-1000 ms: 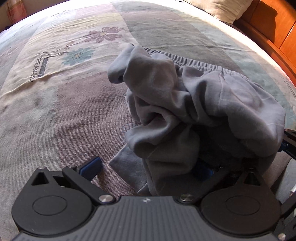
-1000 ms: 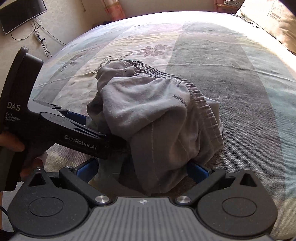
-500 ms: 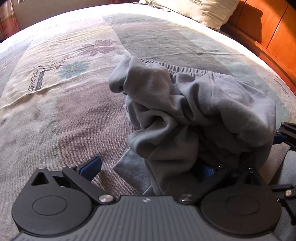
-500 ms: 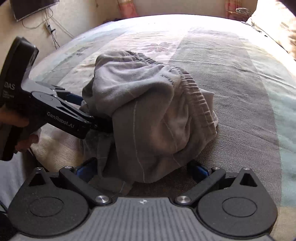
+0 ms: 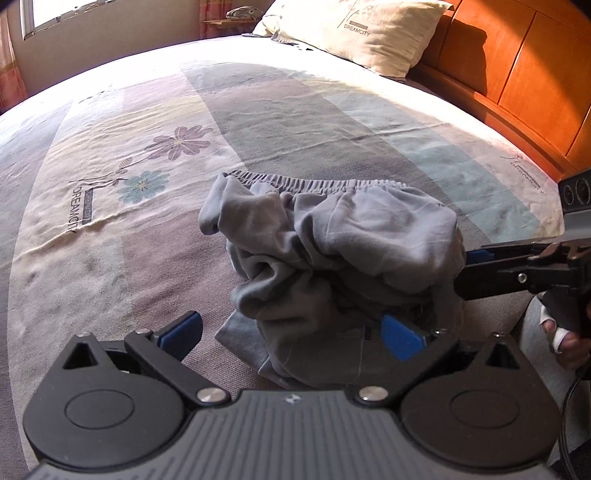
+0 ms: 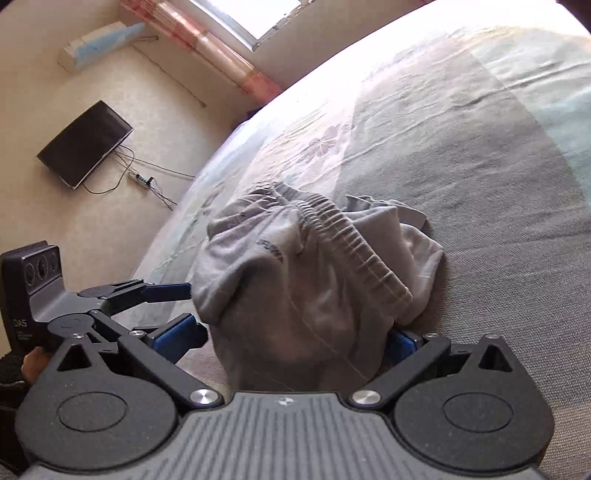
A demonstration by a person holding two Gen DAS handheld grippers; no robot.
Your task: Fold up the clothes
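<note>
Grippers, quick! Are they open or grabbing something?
Left gripper: open, fingers wide apart around the crumpled grey shorts, not clamped.
Right gripper: open, straddling the same shorts.

A bedroom in a home. A wide bed with a flower-printed bedspread fills the middle of both views. In the left wrist view a pillow lies at the top against an orange wooden headboard at upper right. In the right wrist view, a wall-mounted television hangs at the left, a curtained window at the top.
</note>
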